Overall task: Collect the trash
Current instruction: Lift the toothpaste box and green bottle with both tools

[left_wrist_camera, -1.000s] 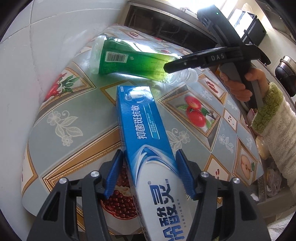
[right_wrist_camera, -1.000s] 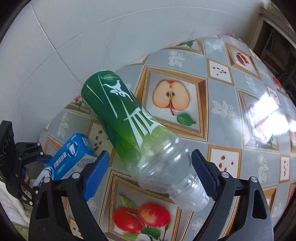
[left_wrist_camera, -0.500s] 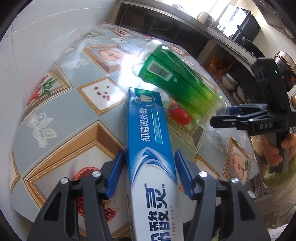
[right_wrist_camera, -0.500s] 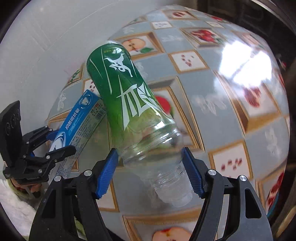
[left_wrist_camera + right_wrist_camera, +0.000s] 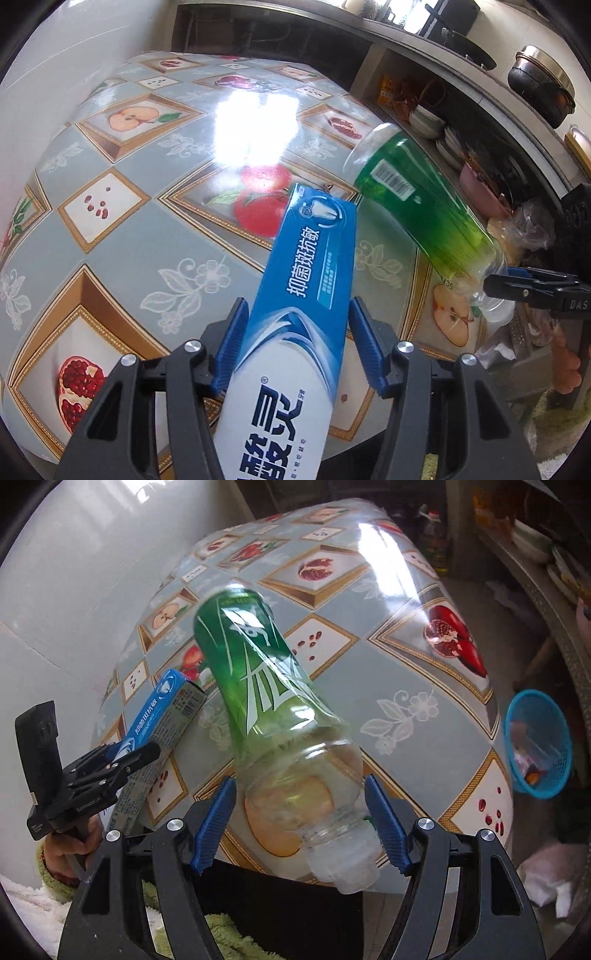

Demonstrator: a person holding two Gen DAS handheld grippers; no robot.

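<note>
My left gripper (image 5: 297, 328) is shut on a blue and white toothpaste box (image 5: 295, 306) and holds it above the fruit-patterned table (image 5: 155, 177). My right gripper (image 5: 301, 805) is shut on the clear lower part of a green-labelled plastic bottle (image 5: 258, 679), lifted off the table with its cap end toward the camera. The bottle (image 5: 417, 206) also shows in the left wrist view, at the right. The box (image 5: 159, 716) and the left gripper (image 5: 110, 768) show at the left of the right wrist view.
A blue mesh bin (image 5: 537, 744) with some scraps stands on the floor beyond the table's right edge. A white wall (image 5: 74, 572) runs along the table's left. Shelves with bowls (image 5: 428, 118) and a pot (image 5: 541, 85) stand behind. Crumpled white paper (image 5: 550, 878) lies on the floor.
Both grippers have lifted their objects and swung right, away from the wall. The bottle has moved toward the table's right edge, and the blue bin has come into the right wrist view.
</note>
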